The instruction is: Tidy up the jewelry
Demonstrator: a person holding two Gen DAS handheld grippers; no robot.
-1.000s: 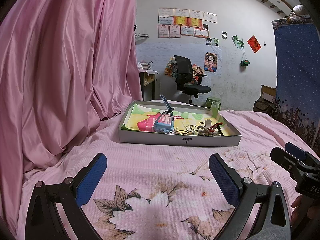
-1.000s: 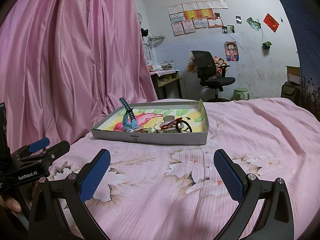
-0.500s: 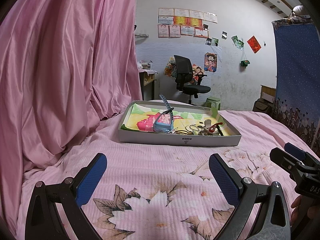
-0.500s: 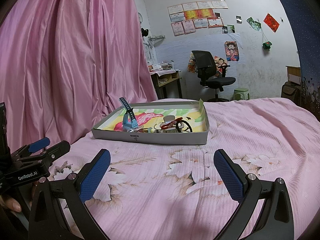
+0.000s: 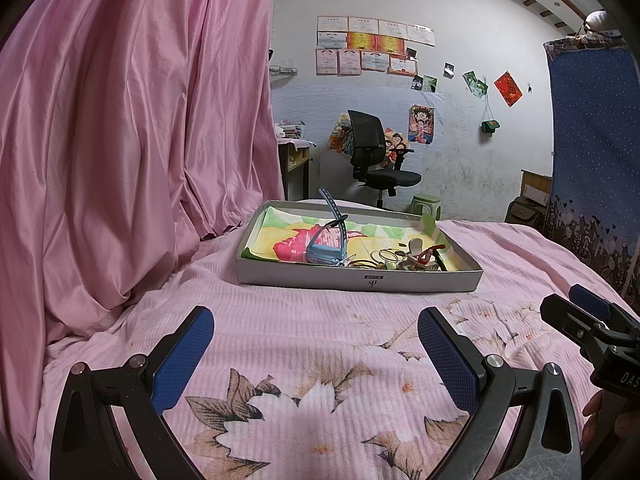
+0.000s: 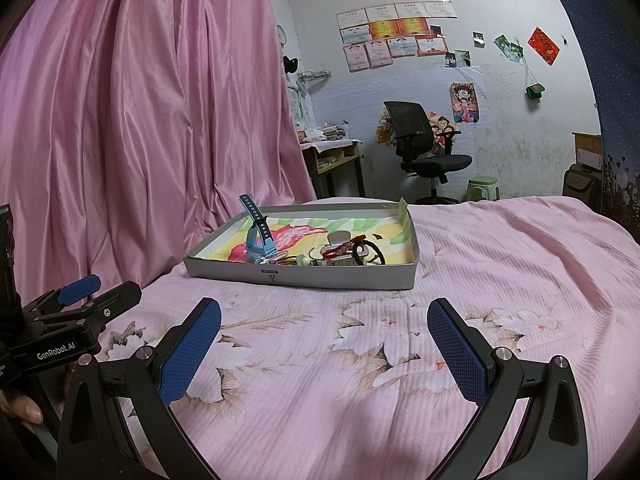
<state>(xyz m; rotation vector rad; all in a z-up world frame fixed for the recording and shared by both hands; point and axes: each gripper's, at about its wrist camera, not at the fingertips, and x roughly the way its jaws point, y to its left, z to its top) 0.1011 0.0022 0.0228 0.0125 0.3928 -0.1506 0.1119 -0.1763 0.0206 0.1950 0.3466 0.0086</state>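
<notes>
Ahead of you the tray [image 5: 360, 278] lies on the bed [image 5: 320, 344]. In the tray, the watch [image 5: 326, 246] stands at the left and the rings and bracelets [image 5: 404, 260] lie to its right. Behind the bed stands the chair [image 5: 376, 160]; the curtain [image 5: 120, 140] hangs at your left.

Pink satin curtain [image 5: 132, 152] hangs left. White wall [image 5: 472, 140] carries certificates [image 5: 368, 46] and posters. Black office chair [image 5: 376, 160], green stool [image 6: 483, 188] and desk [image 6: 334, 160] stand beyond the floral bedspread [image 6: 500, 280].
</notes>
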